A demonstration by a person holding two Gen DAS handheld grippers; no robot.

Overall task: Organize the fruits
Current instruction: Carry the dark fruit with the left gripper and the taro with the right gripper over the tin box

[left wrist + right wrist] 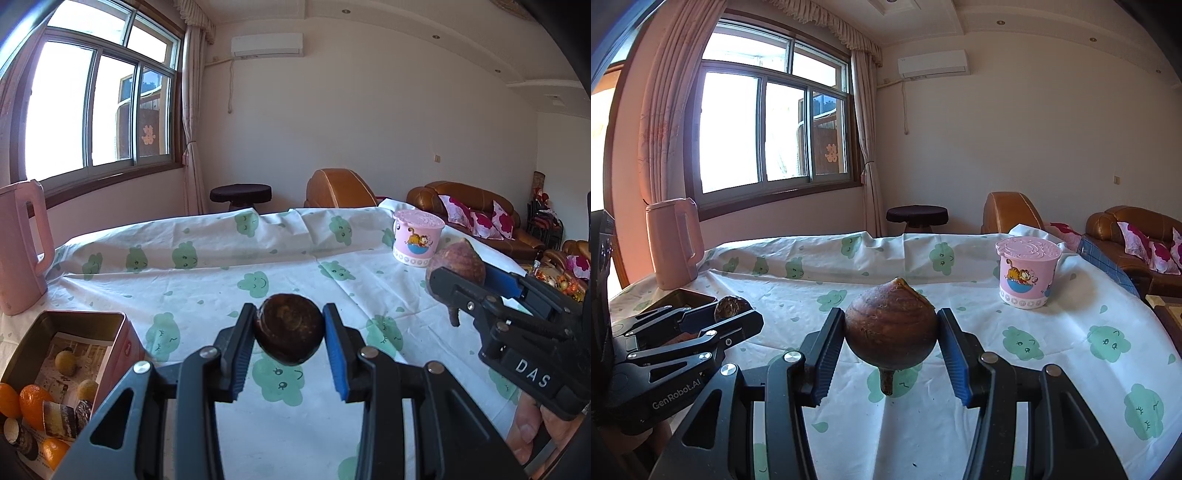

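My left gripper [290, 332] is shut on a dark brown round fruit [290, 332], held above the tablecloth; it also shows in the right wrist view [729, 308]. My right gripper [891, 334] is shut on a larger brown fruit with a pointed tip and a stem [891, 332], also held above the table; it shows in the left wrist view [455, 267]. A pink tin box [70, 354] at the lower left holds oranges [33, 404], small yellowish fruits and dark pieces.
A white tablecloth with green cloud prints [221, 280] covers the table. A pink kettle [20, 251] stands at the far left. A pink lidded cartoon cup [417, 238] stands at the far right. Sofas and a stool stand beyond the table.
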